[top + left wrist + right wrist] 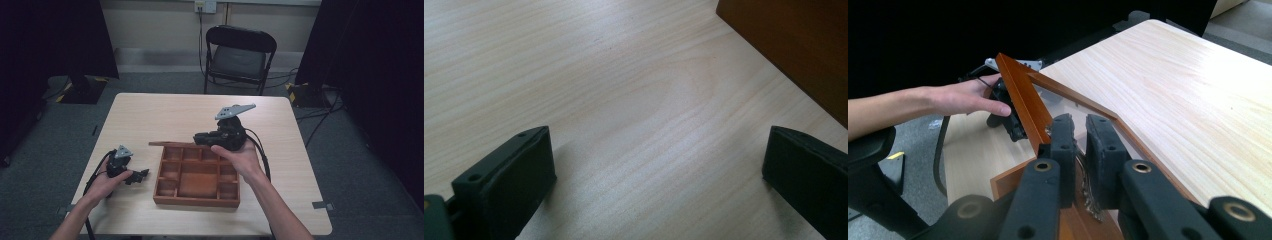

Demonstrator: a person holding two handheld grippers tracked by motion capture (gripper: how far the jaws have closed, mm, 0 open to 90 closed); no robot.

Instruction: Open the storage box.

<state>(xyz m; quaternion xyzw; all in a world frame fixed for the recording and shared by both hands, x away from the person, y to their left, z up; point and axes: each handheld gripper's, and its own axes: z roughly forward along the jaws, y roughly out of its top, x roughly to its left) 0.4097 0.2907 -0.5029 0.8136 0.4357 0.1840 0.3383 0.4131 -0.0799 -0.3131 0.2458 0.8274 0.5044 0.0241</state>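
— Two grippers: where do we see them?
— Left gripper (131, 175) rests on the tabletop (150, 115), jaws wide apart, empty, beside the wooden tray (196, 201). Right gripper (1079, 135) pinches the tray's lid (1020, 97) at the far rim, lid raised.

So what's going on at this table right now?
A person works at a wooden compartment box with a gripper in each hand. The right gripper has its jaws closed on the edge of the box's glazed lid and holds it tilted up at the far side. The left gripper rests on the table beside the box, jaws open and holding nothing.
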